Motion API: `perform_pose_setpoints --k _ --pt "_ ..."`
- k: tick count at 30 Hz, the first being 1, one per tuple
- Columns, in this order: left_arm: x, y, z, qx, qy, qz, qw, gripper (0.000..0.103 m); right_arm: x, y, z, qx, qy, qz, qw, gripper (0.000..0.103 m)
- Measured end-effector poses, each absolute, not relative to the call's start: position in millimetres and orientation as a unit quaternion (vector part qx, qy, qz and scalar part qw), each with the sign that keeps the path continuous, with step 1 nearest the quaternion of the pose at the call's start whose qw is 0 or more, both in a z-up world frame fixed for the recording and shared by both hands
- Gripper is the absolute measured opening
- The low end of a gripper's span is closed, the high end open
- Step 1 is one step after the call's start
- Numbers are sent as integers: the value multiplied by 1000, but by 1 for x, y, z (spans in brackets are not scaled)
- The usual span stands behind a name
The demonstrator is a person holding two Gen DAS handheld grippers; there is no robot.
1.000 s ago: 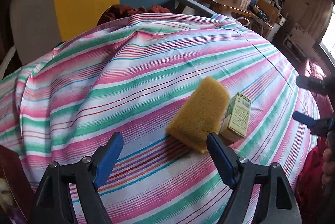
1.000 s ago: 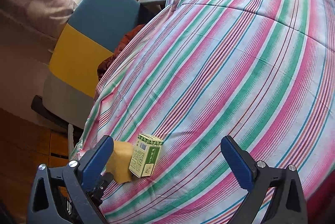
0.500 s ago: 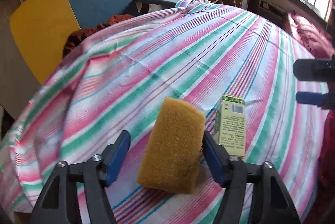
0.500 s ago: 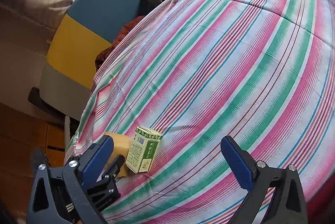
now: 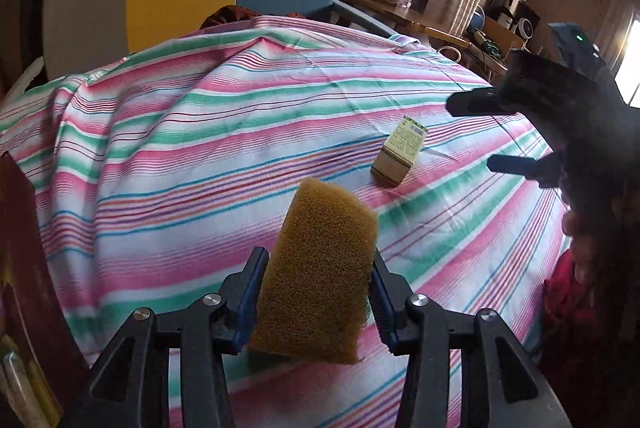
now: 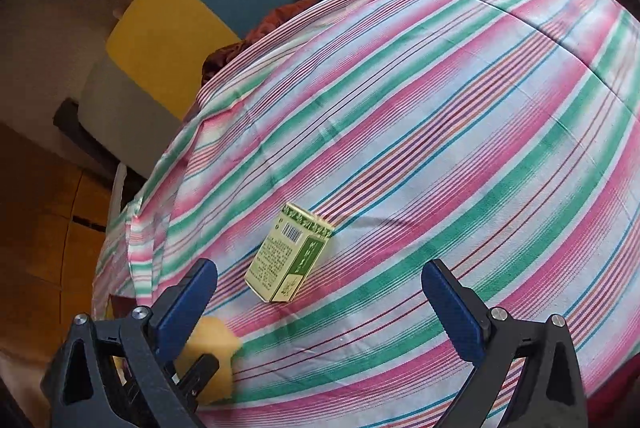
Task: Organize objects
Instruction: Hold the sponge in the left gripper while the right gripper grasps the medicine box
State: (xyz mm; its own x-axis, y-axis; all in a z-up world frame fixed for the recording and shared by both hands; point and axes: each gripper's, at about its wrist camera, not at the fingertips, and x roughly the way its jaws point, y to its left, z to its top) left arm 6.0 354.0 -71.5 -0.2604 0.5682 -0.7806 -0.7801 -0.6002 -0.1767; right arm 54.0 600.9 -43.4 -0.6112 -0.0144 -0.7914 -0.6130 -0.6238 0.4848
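- Left gripper [image 5: 316, 292] clamps the yellow sponge [image 5: 320, 268] by its sides, lifted; it looks soft, light.
- Right gripper [image 6: 320, 292] gapes wide near the small green box [image 6: 290, 254]: probably light, stiff; best pinched across its narrow faces.

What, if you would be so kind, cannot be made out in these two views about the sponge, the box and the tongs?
- Sponge: its lower end is hidden between the left tongs; in the right wrist view only a blurred corner shows.
- Green box: its print is too small to read in either view.
- Right tongs: dark and backlit in the left wrist view.
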Motion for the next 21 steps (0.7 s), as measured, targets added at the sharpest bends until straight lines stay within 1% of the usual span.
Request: perform_pose_setpoints --k 5,10,12,16,21 --pt "22 345 -76 -378 140 802 441 49 36 580 -47 -434 328 822 167 103" --pt "15 342 -80 -383 123 802 441 48 17 560 -54 -478 249 827 160 103" --pt "15 341 -81 -385 119 801 443 48 7 552 -55 -498 206 829 151 103" --pt "13 338 -83 -393 106 798 445 48 -18 535 -55 -546 72 825 124 103" --pt "9 336 -85 -400 93 793 450 48 -44 533 -68 -587 -6 804 92 103"
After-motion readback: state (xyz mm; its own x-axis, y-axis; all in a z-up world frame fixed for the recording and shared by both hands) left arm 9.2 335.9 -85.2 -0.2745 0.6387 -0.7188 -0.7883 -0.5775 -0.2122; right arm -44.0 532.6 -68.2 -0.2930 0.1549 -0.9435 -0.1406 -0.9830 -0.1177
